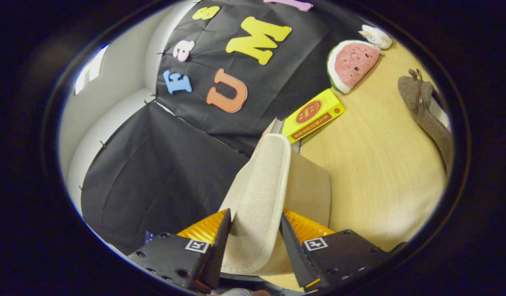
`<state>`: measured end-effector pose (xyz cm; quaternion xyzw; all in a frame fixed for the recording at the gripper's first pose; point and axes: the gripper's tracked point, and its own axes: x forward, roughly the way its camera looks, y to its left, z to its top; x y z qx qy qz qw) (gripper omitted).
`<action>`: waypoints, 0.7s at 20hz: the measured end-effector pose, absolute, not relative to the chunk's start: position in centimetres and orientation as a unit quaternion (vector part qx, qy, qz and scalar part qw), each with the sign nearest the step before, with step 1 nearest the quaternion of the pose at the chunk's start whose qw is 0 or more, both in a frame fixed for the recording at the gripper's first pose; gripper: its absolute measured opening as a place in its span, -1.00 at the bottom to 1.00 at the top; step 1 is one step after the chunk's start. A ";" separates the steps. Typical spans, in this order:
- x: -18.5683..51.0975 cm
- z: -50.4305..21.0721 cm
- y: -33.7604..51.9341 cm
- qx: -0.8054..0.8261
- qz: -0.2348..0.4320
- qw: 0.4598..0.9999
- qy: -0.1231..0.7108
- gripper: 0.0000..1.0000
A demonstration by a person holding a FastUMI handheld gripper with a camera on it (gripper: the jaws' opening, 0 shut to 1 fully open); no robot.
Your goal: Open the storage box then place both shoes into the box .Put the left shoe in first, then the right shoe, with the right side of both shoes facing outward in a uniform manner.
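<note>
Clamping the cream shoe [259,197] between both fingers [220,238], the gripper [253,242] held it over the worktop's [380,164] edge — open wood beyond — a yellow box [314,115] just past its tip.

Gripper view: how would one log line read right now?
gripper shut on shoe | shoe lifted over table | yellow box beyond
</note>
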<state>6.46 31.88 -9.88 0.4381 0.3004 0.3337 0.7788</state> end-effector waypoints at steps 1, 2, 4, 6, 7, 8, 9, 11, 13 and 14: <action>6.6 -9.5 31.6 0.429 0.335 0.785 0.295 0.19; 6.8 -8.8 30.8 0.431 0.329 0.793 0.279 -0.13; 7.2 -7.5 30.2 0.433 0.324 0.798 0.267 -0.75; 6.9 -7.0 30.7 0.420 0.325 0.801 0.275 -0.91; 6.7 -6.4 30.6 0.407 0.330 0.807 0.274 -0.99; 6.9 -5.7 30.9 0.395 0.329 0.816 0.264 -0.99; 6.9 -4.1 31.2 0.387 0.337 0.821 0.253 -0.99; 6.6 -0.8 32.3 0.368 0.351 0.830 0.230 -0.99; 6.7 1.6 34.2 0.324 0.363 0.845 0.219 -0.99; 6.7 2.8 35.6 0.302 0.375 0.849 0.217 -0.99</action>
